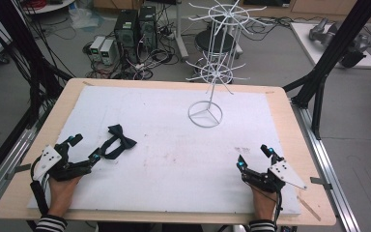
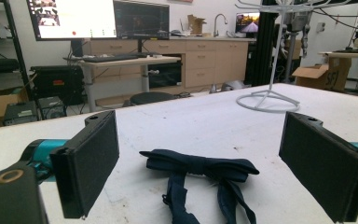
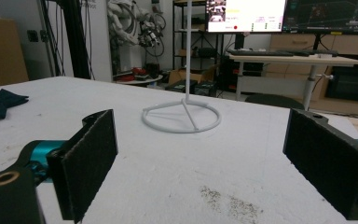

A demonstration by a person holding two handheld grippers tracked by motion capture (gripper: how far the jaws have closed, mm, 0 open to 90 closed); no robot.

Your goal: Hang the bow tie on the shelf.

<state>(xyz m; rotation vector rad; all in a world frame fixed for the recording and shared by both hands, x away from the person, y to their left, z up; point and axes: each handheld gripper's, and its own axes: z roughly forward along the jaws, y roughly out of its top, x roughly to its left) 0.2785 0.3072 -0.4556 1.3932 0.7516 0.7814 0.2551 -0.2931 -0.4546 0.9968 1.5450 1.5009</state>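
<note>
Though unlabelled, dark bow tie

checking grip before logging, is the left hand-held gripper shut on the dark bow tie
No, the left hand-held gripper stands open, with the dark navy fabric bow tie untouched.

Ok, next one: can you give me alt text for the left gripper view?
A dark bow tie lies flat on the white table, between the wide-open black jaws of the left gripper and untouched by them. Behind it stands the ring base of a white wire rack, with desks and monitors beyond.
</note>
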